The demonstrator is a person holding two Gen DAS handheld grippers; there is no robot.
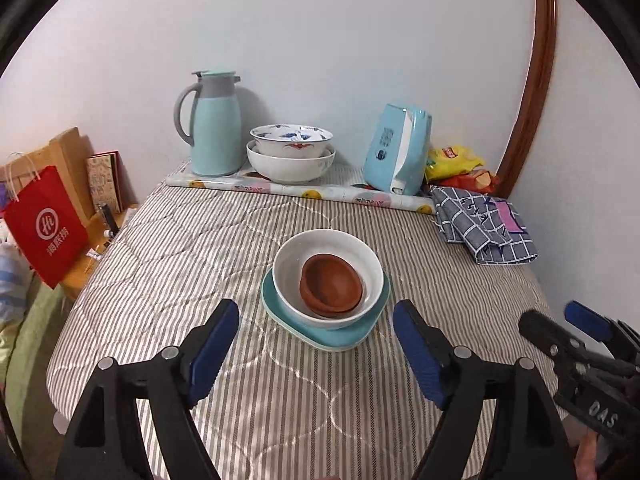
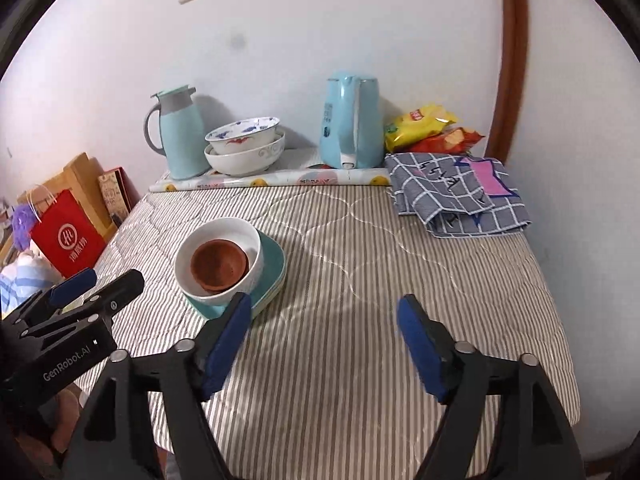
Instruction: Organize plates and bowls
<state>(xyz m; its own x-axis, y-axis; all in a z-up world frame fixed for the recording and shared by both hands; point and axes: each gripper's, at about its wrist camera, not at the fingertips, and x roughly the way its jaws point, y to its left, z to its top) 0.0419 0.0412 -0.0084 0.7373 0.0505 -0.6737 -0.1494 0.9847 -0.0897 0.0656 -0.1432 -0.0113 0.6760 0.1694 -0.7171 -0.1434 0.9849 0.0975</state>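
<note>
We find the brown bowl nested in the white bowl on the teal plate, mid-table; left gripper and right gripper both wide apart, holding nothing

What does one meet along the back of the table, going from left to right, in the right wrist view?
Thermos jug → stacked patterned bowls → blue kettle → yellow snack bag.
</note>
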